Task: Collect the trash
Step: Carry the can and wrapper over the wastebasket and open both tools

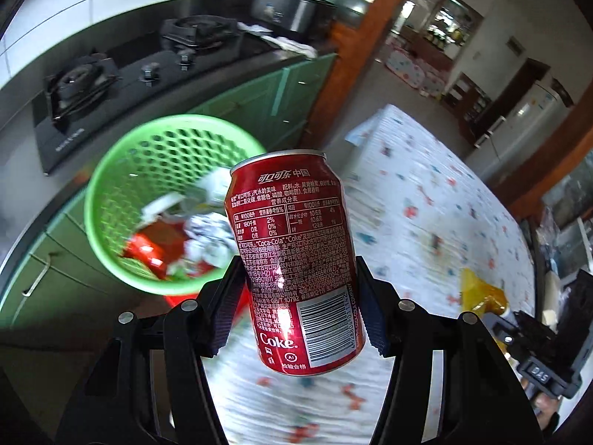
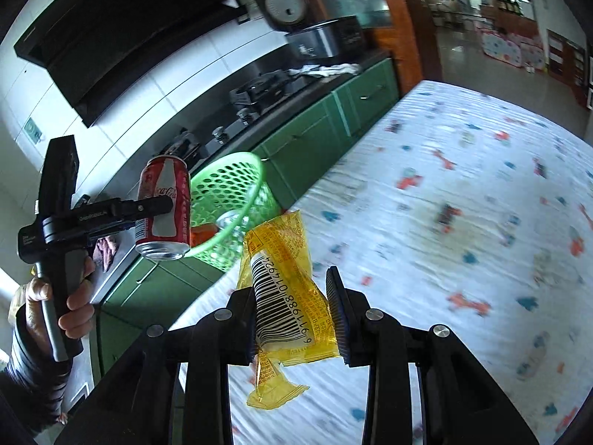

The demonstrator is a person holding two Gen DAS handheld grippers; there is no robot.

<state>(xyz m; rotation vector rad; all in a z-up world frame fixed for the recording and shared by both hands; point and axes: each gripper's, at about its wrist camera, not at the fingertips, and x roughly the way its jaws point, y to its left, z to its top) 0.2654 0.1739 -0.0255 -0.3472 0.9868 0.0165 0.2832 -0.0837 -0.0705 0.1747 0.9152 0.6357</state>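
My left gripper (image 1: 298, 296) is shut on a red Coca-Cola can (image 1: 292, 259) and holds it upright in the air beside the green perforated basket (image 1: 122, 170), which holds crumpled paper and red wrappers. The can (image 2: 165, 207) and the left gripper (image 2: 159, 209) also show in the right wrist view, near the basket (image 2: 237, 181). My right gripper (image 2: 296, 307) is shut on a yellow plastic wrapper (image 2: 285, 285) with a barcode, held above the table. The yellow wrapper (image 1: 478, 293) and the right gripper show at the right in the left wrist view.
A table with a white patterned cloth (image 2: 463, 204) lies under both grippers. Green cabinets (image 2: 315, 129) with a black gas hob (image 1: 111, 85) and a rice cooker (image 2: 315, 33) stand behind the basket. A doorway opens at the back right.
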